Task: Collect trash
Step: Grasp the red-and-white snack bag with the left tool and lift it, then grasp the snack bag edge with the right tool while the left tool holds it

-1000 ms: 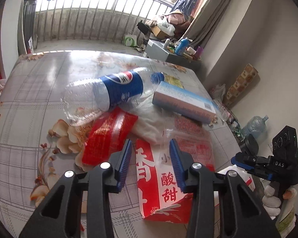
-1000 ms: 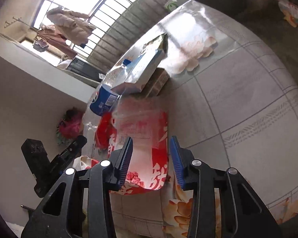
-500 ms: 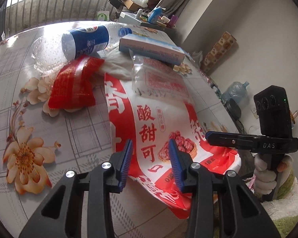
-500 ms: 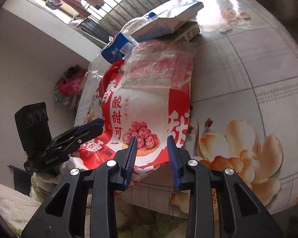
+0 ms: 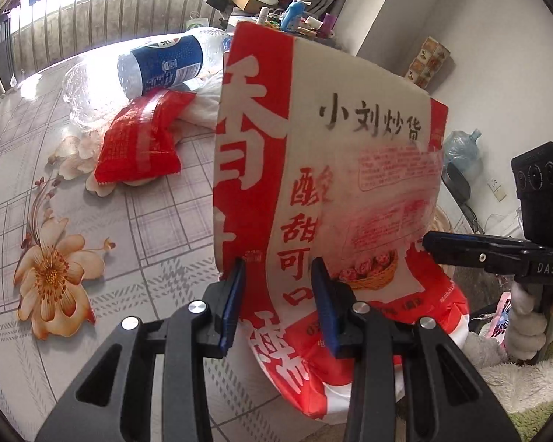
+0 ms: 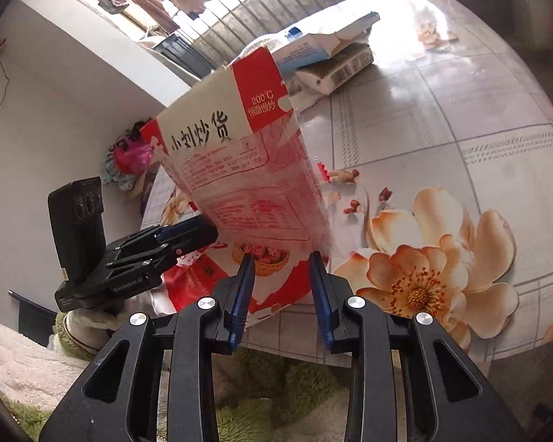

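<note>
Standing nearly upright now, the big red-and-cream snack bag [image 5: 313, 169] has come up off the floral-patterned table [image 5: 73, 221], where it lay flat half a second ago; its lower end hangs past the near table edge. Probably it is being raised to serve as the trash sack, or simply to be carried off; which cannot be told. The left gripper [image 5: 278, 287] has its fingers at medium spread, the bag's bottom between them, contact uncertain. The right gripper [image 6: 282, 283] likewise straddles the bag's lower edge, jaws apart; a firm grip cannot be confirmed. Still on the table: Pepsi bottle [image 5: 162, 62], small red wrapper [image 5: 140, 140], blue-and-white carton [image 6: 328, 37].
</note>
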Demonstrator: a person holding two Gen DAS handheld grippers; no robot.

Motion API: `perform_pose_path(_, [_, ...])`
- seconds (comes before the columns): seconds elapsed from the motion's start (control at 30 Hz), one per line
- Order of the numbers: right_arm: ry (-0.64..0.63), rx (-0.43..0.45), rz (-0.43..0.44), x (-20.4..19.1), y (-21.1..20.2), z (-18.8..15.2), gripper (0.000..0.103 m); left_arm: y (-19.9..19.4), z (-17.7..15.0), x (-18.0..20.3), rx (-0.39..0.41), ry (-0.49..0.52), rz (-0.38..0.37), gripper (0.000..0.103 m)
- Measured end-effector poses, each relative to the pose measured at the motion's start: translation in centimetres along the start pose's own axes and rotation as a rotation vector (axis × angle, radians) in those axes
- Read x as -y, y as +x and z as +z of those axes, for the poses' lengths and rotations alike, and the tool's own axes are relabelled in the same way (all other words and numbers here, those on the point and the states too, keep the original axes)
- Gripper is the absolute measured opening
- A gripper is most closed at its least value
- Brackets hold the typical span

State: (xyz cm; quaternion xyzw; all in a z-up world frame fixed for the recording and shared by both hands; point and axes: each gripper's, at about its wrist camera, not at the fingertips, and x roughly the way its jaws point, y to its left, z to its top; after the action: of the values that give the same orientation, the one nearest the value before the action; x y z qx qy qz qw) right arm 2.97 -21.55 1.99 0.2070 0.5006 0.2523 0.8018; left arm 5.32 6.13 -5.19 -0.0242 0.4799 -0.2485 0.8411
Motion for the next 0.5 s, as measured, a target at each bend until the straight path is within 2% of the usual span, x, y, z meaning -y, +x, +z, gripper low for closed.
perform_pose_path(0.17, [0.017, 0.058, -0.046, 1.8, -1.7, 0.7, 0.035, 0.2, 0.0, 0.0, -0.003, -0.008, -0.006, 0.035])
perform_pose_path(0.3, [0.086, 0.049, 0.014, 3.2, -1.5, 1.0, 0.040, 0.2, 0.1, 0.1, -0.004, -0.005, -0.002, 0.035])
perform_pose_path(0.37, [0.085, 0.040, 0.025, 2.6, -0.6, 0.6, 0.041, 0.2, 0.2, 0.0, -0.005, -0.010, -0.005, 0.035])
perform_pose_path(0.5, [0.049, 0.052, -0.027, 2.0, -0.1, 0.6, 0.041, 0.3, 0.5, -0.2, -0.006, -0.012, -0.007, 0.035])
